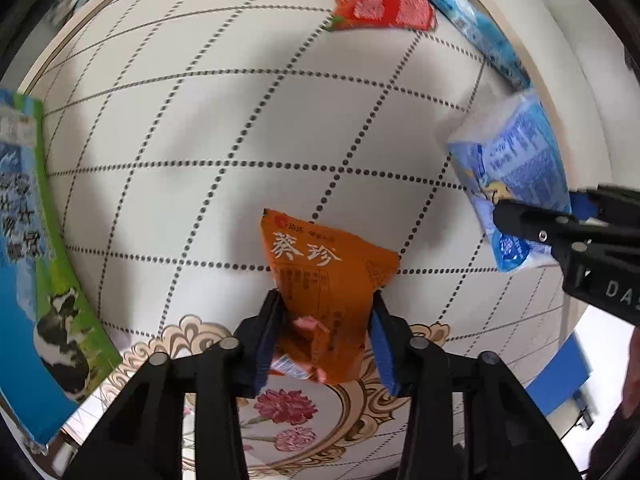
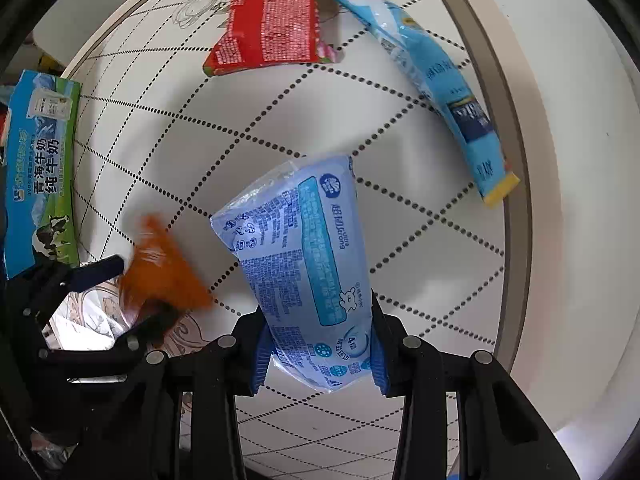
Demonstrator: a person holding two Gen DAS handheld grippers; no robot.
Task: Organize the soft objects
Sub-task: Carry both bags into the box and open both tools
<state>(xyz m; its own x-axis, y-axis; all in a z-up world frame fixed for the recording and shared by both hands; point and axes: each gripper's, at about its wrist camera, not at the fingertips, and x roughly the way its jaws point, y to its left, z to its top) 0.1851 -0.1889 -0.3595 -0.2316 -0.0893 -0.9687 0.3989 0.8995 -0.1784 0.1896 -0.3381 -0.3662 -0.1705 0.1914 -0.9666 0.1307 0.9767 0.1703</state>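
My left gripper point(image 1: 326, 332) is shut on an orange snack packet point(image 1: 324, 276) and holds it above the table; the packet shows blurred in the right wrist view point(image 2: 160, 272). My right gripper point(image 2: 318, 344) is shut on a light blue tissue pack point(image 2: 298, 252) and holds it above the table; the pack also shows at the right of the left wrist view point(image 1: 516, 184). A red snack bag point(image 2: 268, 24) and a long blue packet point(image 2: 436, 76) lie on the far side of the table.
The round table point(image 1: 200, 140) has a white cloth with a dotted grid and flower prints. A blue and green milk carton box point(image 2: 40, 168) stands at the left edge and also shows in the left wrist view point(image 1: 36, 264). The table rim point(image 2: 532, 160) runs on the right.
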